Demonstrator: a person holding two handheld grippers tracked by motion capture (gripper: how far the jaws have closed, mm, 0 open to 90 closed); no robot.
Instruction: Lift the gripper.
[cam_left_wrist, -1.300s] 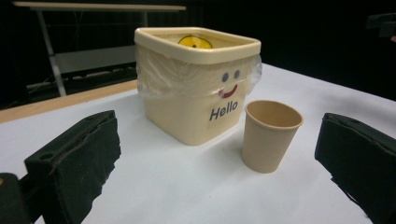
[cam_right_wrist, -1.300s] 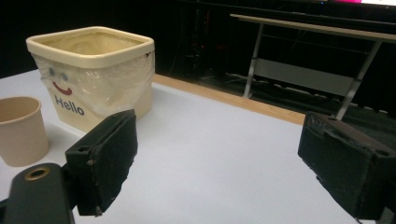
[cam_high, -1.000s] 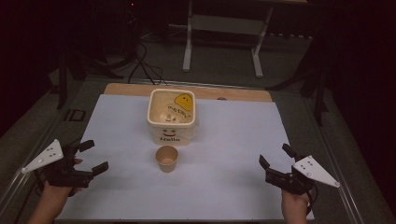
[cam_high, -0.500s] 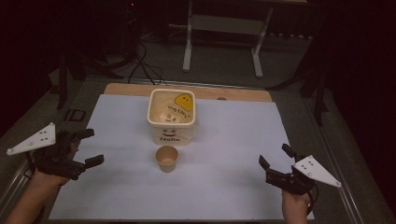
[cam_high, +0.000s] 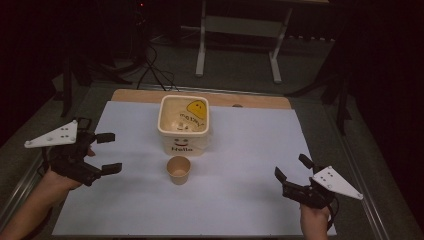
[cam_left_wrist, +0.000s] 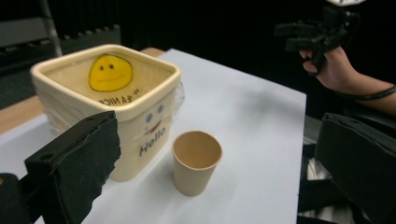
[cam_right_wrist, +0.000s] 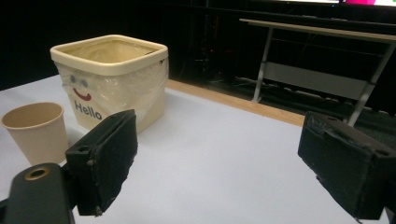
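On the white table, left gripper (cam_high: 106, 152) and right gripper (cam_high: 291, 173) are hovering wide open, gripping nothing; paper cup (cam_high: 178, 169) beside the bin (cam_high: 183, 123) is waiting untouched, work barely begun.

Overhead forward-down view; two low gripper views sharing the cup (cam_left_wrist: 196, 161).

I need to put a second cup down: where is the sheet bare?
Bare: the white sheet between the paper cup and the right hand-held gripper, and the near strip below the cup. Crowded: the middle, where the cup stands just in front of the cream tub.
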